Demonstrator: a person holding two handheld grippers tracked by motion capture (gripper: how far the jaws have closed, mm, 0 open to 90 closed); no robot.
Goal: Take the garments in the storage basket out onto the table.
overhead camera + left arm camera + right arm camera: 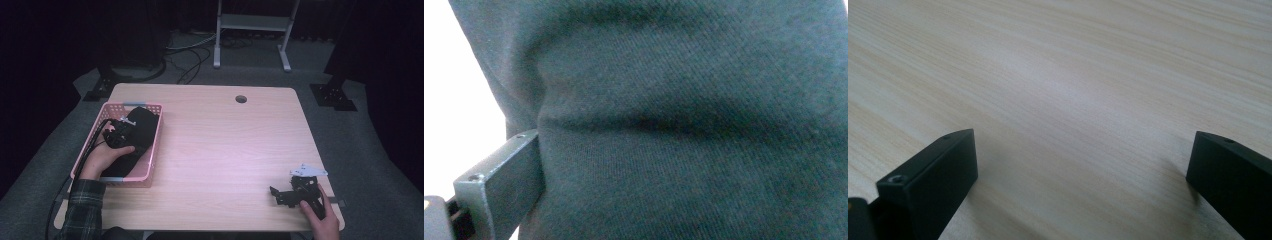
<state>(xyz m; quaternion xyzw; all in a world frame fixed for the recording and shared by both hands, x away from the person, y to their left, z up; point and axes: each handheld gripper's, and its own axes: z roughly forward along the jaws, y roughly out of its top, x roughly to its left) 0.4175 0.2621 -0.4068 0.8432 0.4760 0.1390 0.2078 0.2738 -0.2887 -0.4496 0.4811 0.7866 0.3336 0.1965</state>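
While I hold the rig steady, this is my reading of the moment.

Progress: I judge the work as barely begun; the dark cloth point(138, 131) lies inside the pink basket point(156, 131), and nothing has been laid out on the counter point(225, 150) yet.

Left to do: by my estimate, lifting the cloth out of the basket and bringing it onto the open wood, where the other hand can help.

Left gripper point(120, 131): I have it down in the basket, right on the cloth. In the left gripper view one jaw presses against the fabric point(684, 125) with a fold bunched beside it, but the other jaw is hidden, so I cannot tell whether the jaws have closed on it.

Right gripper point(287, 194): it rests near the counter's front right corner, well apart from the basket; its jaws stand spread wide over bare wood, holding nothing.

Cloth: black or very dark grey-green, soft, with a fine woven texture and loose creases. It lies crumpled and takes up much of the basket's inside.

Basket: pink plastic with perforated walls, at the counter's left edge.
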